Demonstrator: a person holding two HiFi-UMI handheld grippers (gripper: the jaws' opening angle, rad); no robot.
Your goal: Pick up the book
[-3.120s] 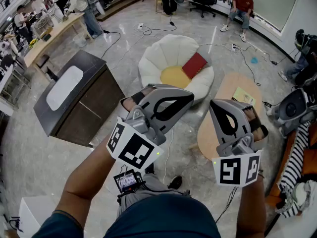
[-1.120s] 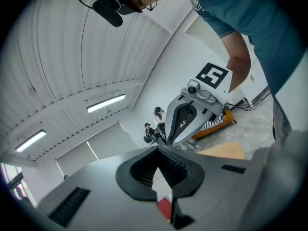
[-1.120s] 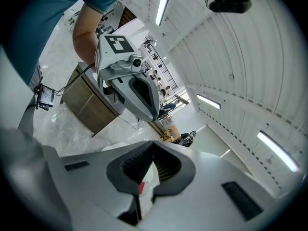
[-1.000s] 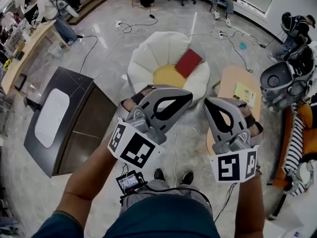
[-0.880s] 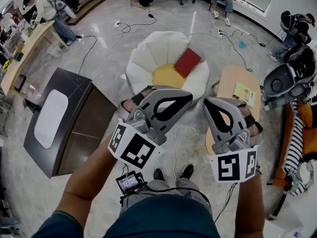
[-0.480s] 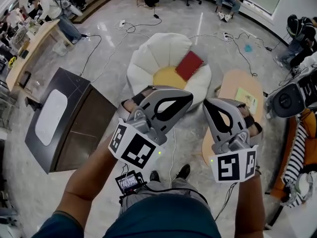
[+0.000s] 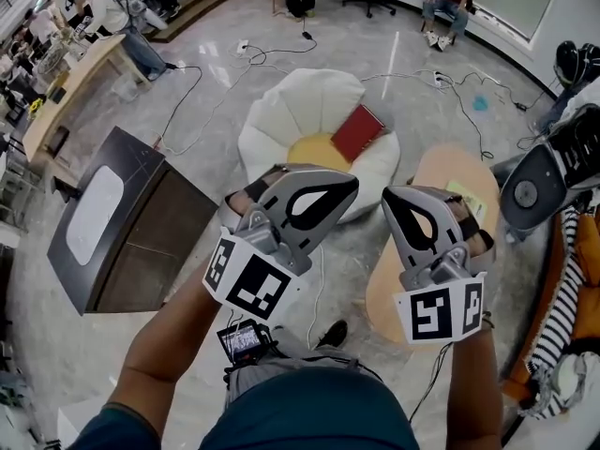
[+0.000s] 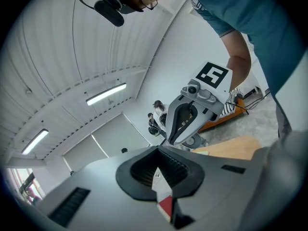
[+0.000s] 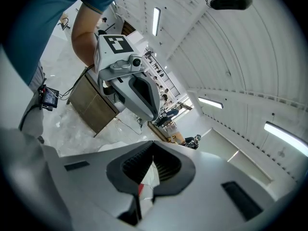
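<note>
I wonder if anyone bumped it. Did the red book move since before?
No. The red book lies at the same spot on the white flower cushion, at the right edge of its yellow middle. Only the camera view shifted.

A polished grey stone floor [image 7: 281, 54] fills the head view, with black cables [image 7: 202, 73] trailing across its upper half. At upper centre lies a white flower-shaped cushion [image 7: 291, 120] with a yellow middle. A dark cabinet [image 7: 141, 242] with a white oval panel on top stands at the left. A pale wooden oval table [image 7: 441, 162] sits right of centre, and an orange sofa [image 7: 586, 261] with striped cloth runs along the right edge. A long wooden counter [image 7: 70, 92] crosses the upper left, people beside it. In the left gripper view, strip lights [image 8: 106, 94] glow on a white ribbed ceiling [image 8: 57, 47].
</note>
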